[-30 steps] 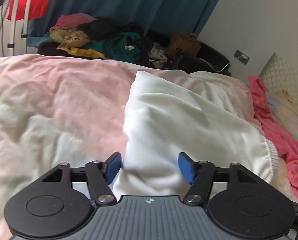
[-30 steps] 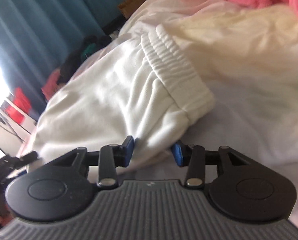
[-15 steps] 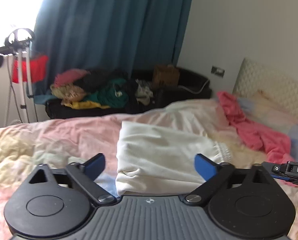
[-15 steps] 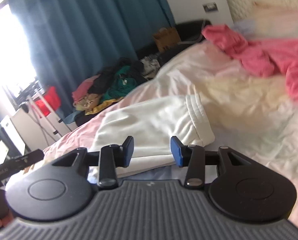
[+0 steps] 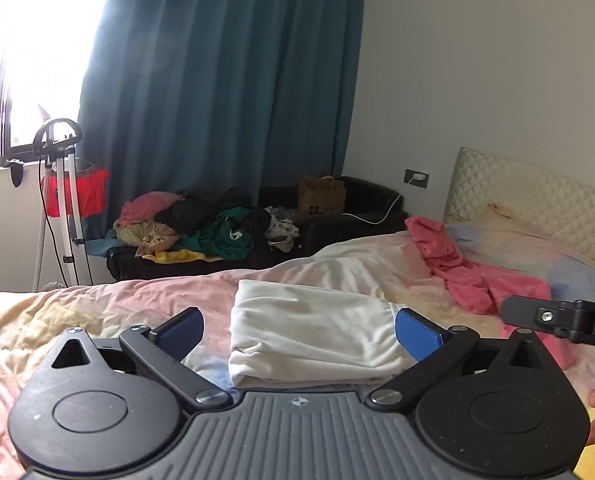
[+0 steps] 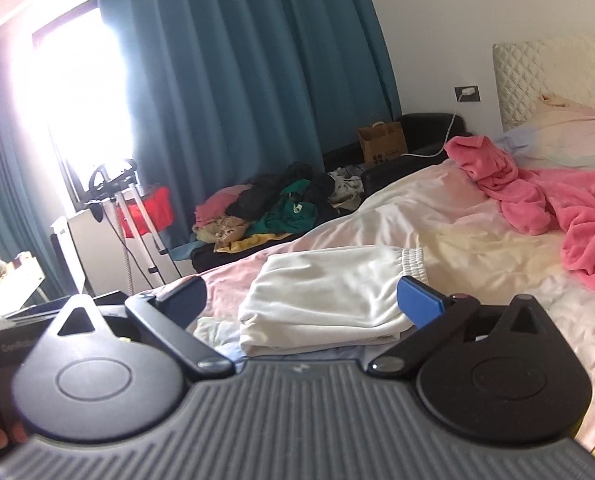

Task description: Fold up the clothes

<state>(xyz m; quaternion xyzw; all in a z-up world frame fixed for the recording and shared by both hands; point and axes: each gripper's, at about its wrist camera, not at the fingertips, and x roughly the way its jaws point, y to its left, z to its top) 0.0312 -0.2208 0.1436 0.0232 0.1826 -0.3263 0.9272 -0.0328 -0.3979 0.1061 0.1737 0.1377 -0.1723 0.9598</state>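
A white garment with an elastic waistband, folded into a flat stack (image 5: 309, 332) (image 6: 329, 296), lies on the pink and cream duvet (image 5: 97, 308) (image 6: 457, 216). My left gripper (image 5: 299, 330) is open, held back from the stack and above it, with nothing between its blue pads. My right gripper (image 6: 301, 298) is open too, pulled back from the stack and empty. Part of the right gripper's body (image 5: 561, 320) shows at the right edge of the left wrist view.
A pink fleece garment (image 5: 469, 272) (image 6: 545, 200) lies crumpled near the pillows and quilted headboard (image 5: 537, 200). A pile of mixed clothes (image 5: 201, 228) (image 6: 269, 212) sits on a black bench beyond the bed, with a paper bag (image 5: 321, 200). A garment steamer stand (image 5: 61, 200) is by the window.
Both grippers let go of the white garment, opened wide and drew back and up from it. The folded stack now lies free on the duvet.
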